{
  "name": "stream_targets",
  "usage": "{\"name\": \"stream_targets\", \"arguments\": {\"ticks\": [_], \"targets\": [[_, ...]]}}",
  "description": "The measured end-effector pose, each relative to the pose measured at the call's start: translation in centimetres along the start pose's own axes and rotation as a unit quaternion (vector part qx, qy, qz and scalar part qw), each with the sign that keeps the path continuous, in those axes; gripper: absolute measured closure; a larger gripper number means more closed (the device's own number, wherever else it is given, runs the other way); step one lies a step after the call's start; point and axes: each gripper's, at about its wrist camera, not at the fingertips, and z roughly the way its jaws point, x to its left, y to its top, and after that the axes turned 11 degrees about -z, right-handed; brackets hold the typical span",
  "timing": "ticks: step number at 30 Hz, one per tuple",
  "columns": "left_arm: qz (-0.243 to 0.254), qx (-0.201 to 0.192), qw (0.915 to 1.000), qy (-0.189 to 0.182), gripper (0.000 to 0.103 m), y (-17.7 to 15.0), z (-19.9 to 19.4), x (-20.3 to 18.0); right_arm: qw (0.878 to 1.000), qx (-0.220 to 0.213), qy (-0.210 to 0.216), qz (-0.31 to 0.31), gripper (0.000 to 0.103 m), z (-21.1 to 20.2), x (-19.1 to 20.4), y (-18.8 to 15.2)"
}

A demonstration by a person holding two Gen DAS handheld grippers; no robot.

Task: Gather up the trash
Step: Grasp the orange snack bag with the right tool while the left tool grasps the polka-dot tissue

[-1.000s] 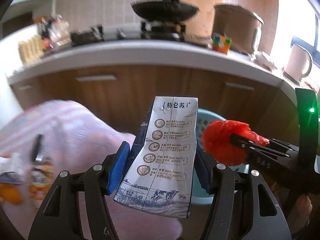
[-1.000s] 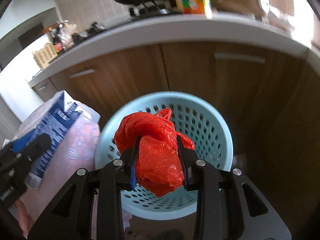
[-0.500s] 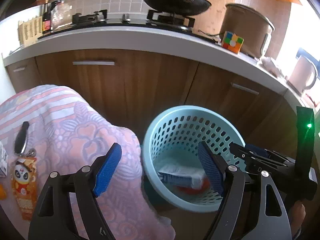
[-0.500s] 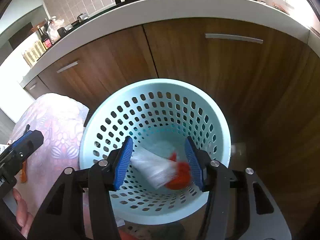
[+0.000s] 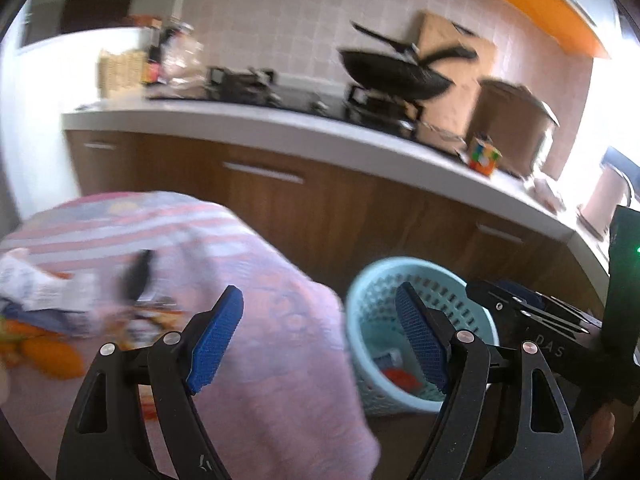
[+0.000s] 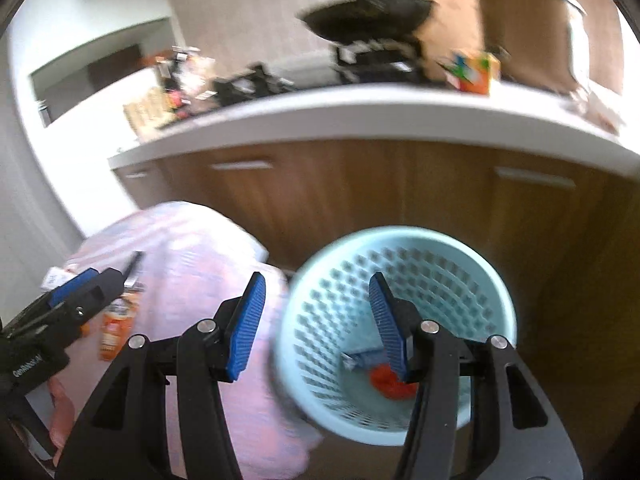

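A light blue perforated basket (image 5: 372, 320) (image 6: 472, 272) stands on the floor by the wooden cabinets. Inside it lie a blue-and-white milk carton (image 6: 362, 359) (image 5: 389, 359) and a crumpled red plastic bag (image 6: 390, 382) (image 5: 402, 378). My left gripper (image 5: 320, 336) is open and empty, over the edge of the pink-clothed table (image 5: 248, 264). My right gripper (image 6: 318, 320) is open and empty, above the basket's left rim. Blurred items lie on the table at the left: white wrappers (image 5: 36, 284), orange pieces (image 5: 48, 354) and an orange packet (image 6: 114, 326).
A white countertop (image 5: 360, 148) over brown cabinets (image 5: 320, 208) runs behind, with a black wok (image 5: 396, 72), a colour cube (image 5: 484, 156) and a brown pot (image 5: 516, 120). The right gripper's body shows in the left wrist view (image 5: 540, 324); the left gripper shows in the right wrist view (image 6: 64, 308).
Both grippers let go of the carton and the red bag, which now lie in the basket. Both have since swung up and left toward the table.
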Motion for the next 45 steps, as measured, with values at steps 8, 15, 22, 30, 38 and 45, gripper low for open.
{"name": "stream_targets", "arguments": {"ticks": [8, 15, 22, 30, 38, 45], "targets": [[-0.064, -0.069, 0.9894, 0.111, 0.027, 0.3, -8.4, 9.2, 0.993, -0.038, 0.091, -0.072, 0.054, 0.0, 10.9, 1.4], [-0.14, -0.115, 0.9604, 0.212, 0.024, -0.1, -15.8, 18.9, 0.981, -0.036, 0.142, -0.127, 0.054, 1.3, 19.0, 0.3], [-0.226, -0.112, 0.9383, 0.237, 0.024, -1.3, -18.4, 27.4, 0.974, -0.037, 0.16, -0.158, 0.054, 3.8, 23.8, -2.2], [-0.244, -0.053, 0.9516, 0.179, 0.018, -1.7, -14.8, 29.9, 0.975, -0.017, 0.172, -0.142, 0.054, 6.0, 24.1, -3.3], [-0.268, -0.037, 0.9428, 0.195, 0.02, -1.3, -12.0, 32.7, 0.974, -0.011, 0.169, -0.149, 0.054, 6.4, 24.4, -3.4], [-0.308, -0.045, 0.9398, 0.141, 0.029, -2.8, -13.8, 35.5, 0.975, -0.01, 0.167, -0.147, 0.054, 6.5, 24.5, -3.4]]}}
